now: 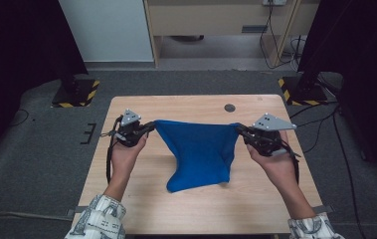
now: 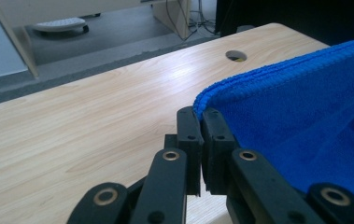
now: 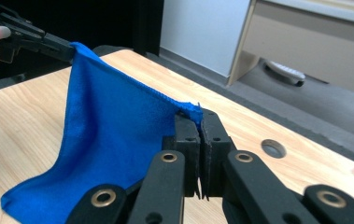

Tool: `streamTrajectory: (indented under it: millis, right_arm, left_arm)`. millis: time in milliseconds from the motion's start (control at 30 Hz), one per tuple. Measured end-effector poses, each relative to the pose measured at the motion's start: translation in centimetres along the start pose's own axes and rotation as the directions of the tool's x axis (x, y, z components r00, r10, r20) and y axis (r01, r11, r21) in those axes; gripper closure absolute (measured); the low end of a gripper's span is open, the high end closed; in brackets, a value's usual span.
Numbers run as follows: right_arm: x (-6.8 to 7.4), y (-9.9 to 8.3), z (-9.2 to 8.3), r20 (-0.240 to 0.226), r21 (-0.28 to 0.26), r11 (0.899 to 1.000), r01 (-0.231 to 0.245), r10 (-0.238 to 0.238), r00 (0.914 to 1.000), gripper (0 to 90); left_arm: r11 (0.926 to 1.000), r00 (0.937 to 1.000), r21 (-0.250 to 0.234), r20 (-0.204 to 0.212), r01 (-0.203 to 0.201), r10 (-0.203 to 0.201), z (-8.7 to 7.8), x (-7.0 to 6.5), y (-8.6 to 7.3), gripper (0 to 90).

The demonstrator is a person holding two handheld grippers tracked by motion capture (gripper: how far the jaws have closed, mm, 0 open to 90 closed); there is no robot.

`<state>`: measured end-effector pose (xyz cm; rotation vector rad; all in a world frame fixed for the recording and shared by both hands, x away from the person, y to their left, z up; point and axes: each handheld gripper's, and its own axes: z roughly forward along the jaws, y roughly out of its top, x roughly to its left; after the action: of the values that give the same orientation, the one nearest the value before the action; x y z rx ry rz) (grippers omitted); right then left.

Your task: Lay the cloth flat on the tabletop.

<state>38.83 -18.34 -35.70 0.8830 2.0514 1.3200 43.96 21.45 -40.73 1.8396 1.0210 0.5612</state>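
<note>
A blue cloth (image 1: pixel 199 149) hangs stretched between my two grippers above the wooden table (image 1: pixel 136 199); its lower end rests on the tabletop. My left gripper (image 1: pixel 152 125) is shut on the cloth's left top corner, and in the left gripper view the black jaws (image 2: pixel 200 116) pinch the hemmed corner of the cloth (image 2: pixel 305 112). My right gripper (image 1: pixel 238 128) is shut on the right top corner; in the right gripper view its jaws (image 3: pixel 199 116) clamp the cloth (image 3: pixel 114 135), with the left gripper (image 3: pixel 67 49) at the far corner.
A round cable hole (image 1: pixel 230 107) lies in the tabletop beyond the cloth. Black stands with yellow-striped bases (image 1: pixel 76 92) flank the table on the grey floor. A cabinet (image 1: pixel 216 25) and cables stand behind.
</note>
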Motion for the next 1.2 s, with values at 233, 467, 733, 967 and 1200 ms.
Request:
streamTrajectory:
  millis: [233, 467, 733, 967, 1200]
  right_arm:
    - [-1.5, -0.9, -0.7, 0.032, -0.027, 1.0, -0.008, 0.009, 0.9994, 87.9]
    - [-2.3, -1.8, -1.0, 0.034, -0.042, 0.998, -0.045, 0.047, 0.9983, 87.9]
    - [-1.6, -1.2, -3.0, 0.027, -0.087, 0.996, -0.031, 0.033, 0.9991, 87.8]
    - [-1.4, -0.9, -4.1, 0.024, -0.104, 0.994, -0.022, 0.024, 0.9994, 87.8]
    - [-1.1, -0.6, -5.0, 0.016, -0.125, 0.992, -0.022, 0.024, 0.9996, 87.8]
  left_arm:
    - [0.999, 0.9995, -0.044, 0.03, -0.008, 0.009, -1.3, -1.3, 0.6, 87.2]
    - [0.9969, 0.9985, -0.069, 0.039, -0.037, 0.04, -2.9, -2.2, 1.5, 87.2]
    - [0.9928, 0.9967, -0.105, 0.049, -0.059, 0.065, -4.6, -3.1, 2.1, 87.1]
    - [0.9903, 0.9953, -0.121, 0.06, -0.068, 0.076, -5.5, -3.6, 2.4, 87.2]
    - [0.9874, 0.9939, -0.135, 0.061, -0.083, 0.092, -6.5, -4.0, 2.8, 87.1]
